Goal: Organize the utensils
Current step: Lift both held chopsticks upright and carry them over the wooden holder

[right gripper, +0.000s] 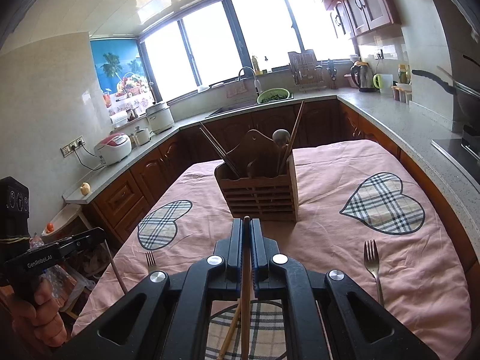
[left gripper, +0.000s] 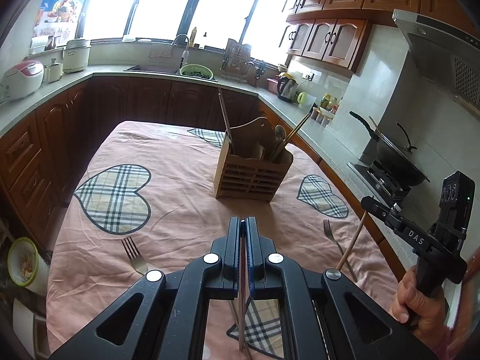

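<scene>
A slatted wooden utensil holder (left gripper: 252, 177) (right gripper: 261, 195) stands mid-table on the pink cloth, with chopsticks and spoons upright in it. My left gripper (left gripper: 243, 220) is shut on a thin pale chopstick (left gripper: 241, 315), held above the table short of the holder. My right gripper (right gripper: 246, 219) is shut on a wooden chopstick (right gripper: 246, 273), also short of the holder. From the left wrist, the right gripper (left gripper: 364, 202) shows with its chopstick (left gripper: 351, 246) hanging down. One fork (left gripper: 133, 252) (right gripper: 150, 259) lies on the left, another fork (left gripper: 333, 234) (right gripper: 372, 258) on the right. A loose wooden chopstick (right gripper: 231, 336) lies under my right gripper.
A grey counter (right gripper: 390, 120) wraps around the table, bearing a rice cooker (right gripper: 114, 148), a sink (right gripper: 234, 108) and a kettle (right gripper: 363, 76). A wok (left gripper: 393, 156) sits on the stove at the right. A bowl (left gripper: 22, 261) stands low at the left of the table.
</scene>
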Motion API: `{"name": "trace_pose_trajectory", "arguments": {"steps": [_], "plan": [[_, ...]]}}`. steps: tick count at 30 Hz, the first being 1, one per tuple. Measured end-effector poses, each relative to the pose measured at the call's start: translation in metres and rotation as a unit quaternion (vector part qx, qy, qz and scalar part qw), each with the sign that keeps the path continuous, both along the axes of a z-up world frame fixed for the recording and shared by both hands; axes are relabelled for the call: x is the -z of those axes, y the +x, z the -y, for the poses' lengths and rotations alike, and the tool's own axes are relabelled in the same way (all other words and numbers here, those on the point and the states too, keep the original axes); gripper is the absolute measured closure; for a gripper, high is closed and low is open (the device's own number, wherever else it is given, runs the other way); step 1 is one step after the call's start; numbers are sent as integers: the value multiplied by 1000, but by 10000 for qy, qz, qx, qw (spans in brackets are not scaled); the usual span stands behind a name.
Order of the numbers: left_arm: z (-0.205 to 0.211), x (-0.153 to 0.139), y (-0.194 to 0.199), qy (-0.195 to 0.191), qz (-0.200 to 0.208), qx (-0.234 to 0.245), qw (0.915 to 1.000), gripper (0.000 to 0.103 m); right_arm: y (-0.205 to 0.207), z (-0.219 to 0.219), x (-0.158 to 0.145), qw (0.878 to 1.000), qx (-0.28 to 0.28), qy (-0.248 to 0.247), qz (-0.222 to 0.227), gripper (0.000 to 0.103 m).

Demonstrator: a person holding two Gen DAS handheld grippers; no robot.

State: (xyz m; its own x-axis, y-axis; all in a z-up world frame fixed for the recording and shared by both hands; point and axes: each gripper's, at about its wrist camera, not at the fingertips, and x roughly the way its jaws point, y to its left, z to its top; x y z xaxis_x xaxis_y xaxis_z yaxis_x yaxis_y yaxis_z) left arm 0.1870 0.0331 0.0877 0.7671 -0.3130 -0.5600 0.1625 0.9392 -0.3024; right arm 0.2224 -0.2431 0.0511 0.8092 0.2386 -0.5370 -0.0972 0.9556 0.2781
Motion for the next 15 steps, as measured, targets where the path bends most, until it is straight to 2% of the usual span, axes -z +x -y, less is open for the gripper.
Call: {"name": "trace_pose_trajectory", "arguments": {"steps": [15], "plan": [[-9,-16,6,-16,319,-65,9995,101,2,8,-13,9997,59,32,220,99]]}}
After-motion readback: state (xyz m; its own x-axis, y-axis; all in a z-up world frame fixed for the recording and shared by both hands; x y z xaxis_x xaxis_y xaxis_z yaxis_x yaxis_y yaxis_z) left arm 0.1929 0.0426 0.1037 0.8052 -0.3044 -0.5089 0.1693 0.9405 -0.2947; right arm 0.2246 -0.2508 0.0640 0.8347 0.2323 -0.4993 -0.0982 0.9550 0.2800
